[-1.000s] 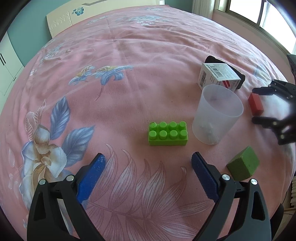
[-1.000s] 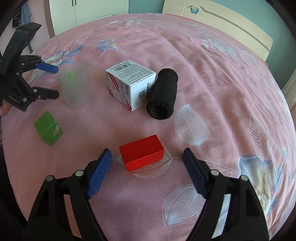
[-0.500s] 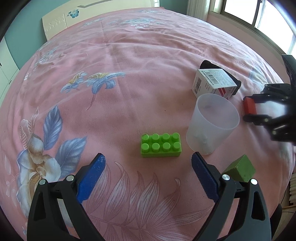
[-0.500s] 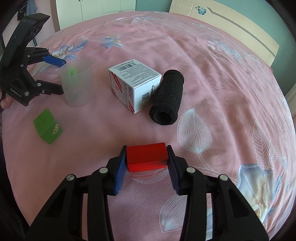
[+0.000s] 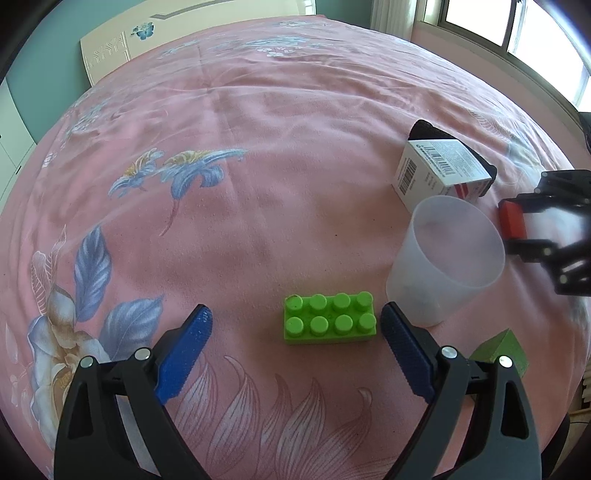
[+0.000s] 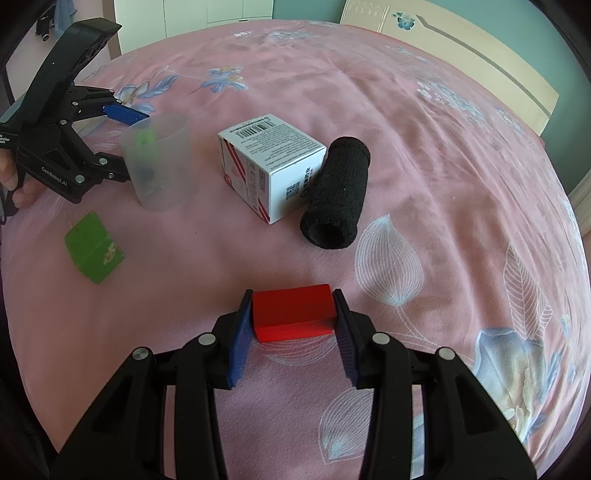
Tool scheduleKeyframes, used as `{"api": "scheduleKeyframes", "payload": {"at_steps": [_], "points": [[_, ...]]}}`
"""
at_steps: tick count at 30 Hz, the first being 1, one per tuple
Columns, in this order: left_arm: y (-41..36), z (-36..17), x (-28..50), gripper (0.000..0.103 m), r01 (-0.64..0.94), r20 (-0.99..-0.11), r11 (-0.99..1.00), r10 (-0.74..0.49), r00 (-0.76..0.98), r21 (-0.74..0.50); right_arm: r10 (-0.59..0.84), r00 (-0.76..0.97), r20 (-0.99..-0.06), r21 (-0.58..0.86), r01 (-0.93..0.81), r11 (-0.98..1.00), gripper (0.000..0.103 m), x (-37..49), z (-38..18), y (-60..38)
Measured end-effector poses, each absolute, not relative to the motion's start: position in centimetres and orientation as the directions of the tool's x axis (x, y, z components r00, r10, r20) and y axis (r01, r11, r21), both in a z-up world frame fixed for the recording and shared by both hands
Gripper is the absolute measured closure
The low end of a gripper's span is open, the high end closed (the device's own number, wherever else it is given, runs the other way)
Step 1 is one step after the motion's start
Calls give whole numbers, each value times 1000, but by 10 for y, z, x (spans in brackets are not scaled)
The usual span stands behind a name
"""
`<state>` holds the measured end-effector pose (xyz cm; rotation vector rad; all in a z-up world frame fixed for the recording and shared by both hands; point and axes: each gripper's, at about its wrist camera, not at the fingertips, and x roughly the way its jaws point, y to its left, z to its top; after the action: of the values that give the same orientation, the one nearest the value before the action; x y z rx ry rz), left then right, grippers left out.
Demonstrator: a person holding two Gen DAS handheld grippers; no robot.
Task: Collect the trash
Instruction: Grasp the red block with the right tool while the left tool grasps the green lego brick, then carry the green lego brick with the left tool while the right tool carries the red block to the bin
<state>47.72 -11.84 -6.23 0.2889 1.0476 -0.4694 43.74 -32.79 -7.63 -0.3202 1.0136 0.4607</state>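
Observation:
My right gripper [image 6: 293, 314] is shut on a red block [image 6: 293, 312] and holds it just over the pink bedspread; it also shows in the left wrist view [image 5: 511, 219]. My left gripper [image 5: 295, 341] is open, its blue pads on either side of a green toy brick [image 5: 328, 319] that lies on the bed. A translucent plastic cup [image 5: 447, 258] stands upright right of the brick, and shows in the right wrist view [image 6: 159, 162]. A green cube [image 5: 500, 350] lies at the near right, also seen in the right wrist view [image 6: 92, 247].
A white carton with a barcode [image 6: 269, 166] and a black foam roll [image 6: 336, 195] lie side by side behind the cup. The bed's headboard [image 5: 107, 55] is at the far end. A window [image 5: 517, 26] is on the right.
My right gripper has closed on the red block and lifted it slightly. My left gripper has moved forward, bringing the green brick between its open fingers.

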Motion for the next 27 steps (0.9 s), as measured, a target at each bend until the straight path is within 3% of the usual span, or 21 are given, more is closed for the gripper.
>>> {"api": "scheduleKeyframes", "payload": {"at_steps": [1, 10, 27], "points": [[-118, -61, 478, 24, 494, -875, 869, -228, 427, 14, 220, 446, -868, -44, -510, 859, 61, 438, -76, -328], [-123, -59, 476, 56, 514, -879, 858, -241, 411, 6, 218, 447, -868, -46, -509, 859, 61, 437, -77, -327], [-106, -46, 434, 56, 508, -868, 858, -198, 455, 70, 229, 456, -860, -37, -503, 864, 61, 416, -62, -324]]}}
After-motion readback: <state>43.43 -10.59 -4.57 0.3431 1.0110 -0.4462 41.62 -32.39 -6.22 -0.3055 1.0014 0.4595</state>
